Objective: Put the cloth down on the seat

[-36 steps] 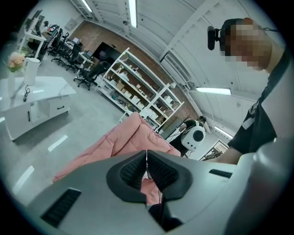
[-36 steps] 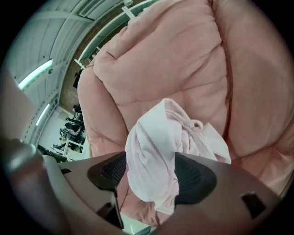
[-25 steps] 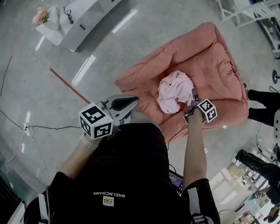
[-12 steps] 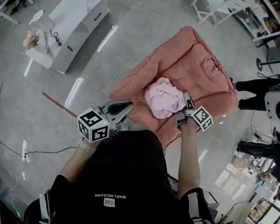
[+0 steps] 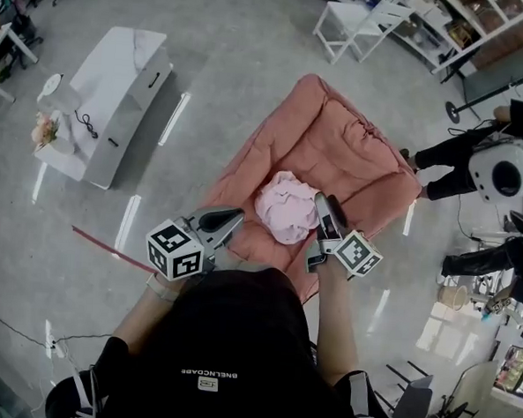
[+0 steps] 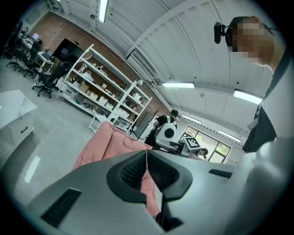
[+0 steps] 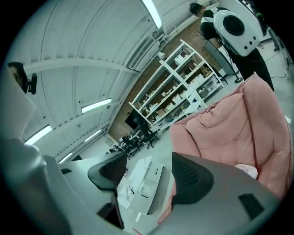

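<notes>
Crumpled pale-pink cloth (image 5: 285, 207) is lying in a heap on the salmon-pink padded seat (image 5: 336, 142), roughly mid-cushion and toward the near edge. Neither gripper holds it.

Right gripper (image 5: 325, 206) – jaws apart with nothing between them. Its own view (image 7: 149, 176) shows the low white table (image 7: 142, 181) through the gap, with the seat (image 7: 229, 128) to the right and a sliver of the cloth (image 7: 248, 170) at the jaw's edge. In the head view its tip sits just beside the cloth's right edge; can't tell if it touches.

Left gripper (image 5: 235, 216) – jaws together and empty. In its own view (image 6: 146, 166) only a thin slit shows between them, with pink seat fabric (image 6: 103, 147) behind. In the head view it hangs over the seat's near-left corner, apart from the cloth.

Surroundings:
- The table (image 5: 109, 97) is well left of the seat, carrying pink flowers (image 5: 44, 130) and a black cable (image 5: 88, 127).
- A red tape strip (image 5: 105, 245) runs across the glossy grey floor (image 5: 236, 43) by the left gripper.
- A white chair (image 5: 352, 24) stands beyond the seat.
- White metal shelving (image 7: 183, 89) runs along the brick wall.
- A person in black (image 5: 450, 158) stands by a white round-headed machine (image 5: 504, 173) at the seat's far-right side.
</notes>
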`<control>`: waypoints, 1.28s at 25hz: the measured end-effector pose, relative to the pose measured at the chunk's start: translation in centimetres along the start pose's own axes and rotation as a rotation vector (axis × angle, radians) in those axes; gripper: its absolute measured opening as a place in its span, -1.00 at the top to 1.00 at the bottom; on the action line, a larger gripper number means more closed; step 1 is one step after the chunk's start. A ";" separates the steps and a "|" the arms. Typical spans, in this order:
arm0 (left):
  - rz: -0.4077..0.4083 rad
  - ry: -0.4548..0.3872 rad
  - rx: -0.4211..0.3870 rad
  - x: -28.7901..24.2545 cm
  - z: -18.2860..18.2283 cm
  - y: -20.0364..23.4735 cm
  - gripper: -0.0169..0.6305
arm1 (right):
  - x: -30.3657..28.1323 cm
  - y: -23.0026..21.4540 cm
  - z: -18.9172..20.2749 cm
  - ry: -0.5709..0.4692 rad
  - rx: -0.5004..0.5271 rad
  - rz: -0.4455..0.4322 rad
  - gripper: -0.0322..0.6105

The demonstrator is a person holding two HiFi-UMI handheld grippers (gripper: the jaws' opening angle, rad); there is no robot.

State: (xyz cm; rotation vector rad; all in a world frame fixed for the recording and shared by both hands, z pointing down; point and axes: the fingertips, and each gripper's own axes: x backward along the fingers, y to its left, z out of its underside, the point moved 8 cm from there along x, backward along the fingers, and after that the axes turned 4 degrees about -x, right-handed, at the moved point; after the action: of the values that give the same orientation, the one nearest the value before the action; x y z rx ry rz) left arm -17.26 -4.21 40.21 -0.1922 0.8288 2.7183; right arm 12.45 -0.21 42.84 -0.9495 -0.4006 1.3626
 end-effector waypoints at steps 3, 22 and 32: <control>0.023 0.011 -0.025 -0.8 -1.2 -0.8 0.89 | 1.4 2.3 -0.5 -0.019 0.040 -0.040 -0.10; 0.128 0.045 -0.146 -2.7 -5.4 -2.6 0.89 | 4.9 11.6 2.7 -0.073 0.402 -0.207 0.30; 0.147 0.057 -0.161 -3.6 -5.4 -3.0 0.89 | 5.3 12.0 3.1 -0.092 0.463 -0.229 0.69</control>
State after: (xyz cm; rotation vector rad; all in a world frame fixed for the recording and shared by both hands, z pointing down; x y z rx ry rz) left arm -12.67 -5.73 34.89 -0.2527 0.6632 2.9323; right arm 3.61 4.91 34.12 -0.4459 -0.2378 1.2182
